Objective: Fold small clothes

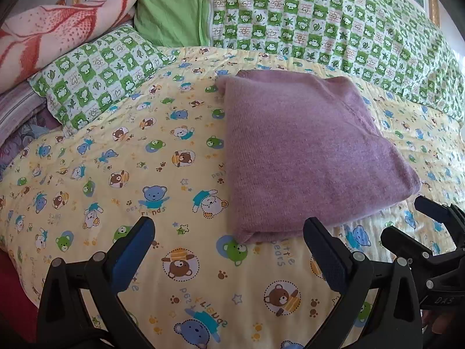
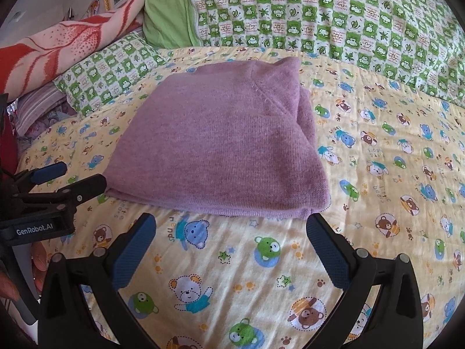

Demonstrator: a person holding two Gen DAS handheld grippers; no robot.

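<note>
A purple knit garment (image 1: 305, 151) lies folded into a thick rectangle on the yellow bear-print bedspread (image 1: 116, 174); it also shows in the right wrist view (image 2: 221, 145). My left gripper (image 1: 229, 229) is open and empty, just short of the garment's near left corner. My right gripper (image 2: 231, 226) is open and empty, just in front of the garment's near edge. The right gripper also shows in the left wrist view (image 1: 407, 224), and the left gripper in the right wrist view (image 2: 72, 177), both open beside the garment.
A green checked quilt (image 1: 334, 23) and a plain green pillow (image 1: 171, 8) lie along the back. A green checked pillow (image 1: 96, 75) and a red-patterned blanket (image 1: 49, 32) are stacked at the left. The bedspread (image 2: 392, 174) stretches bare to the right.
</note>
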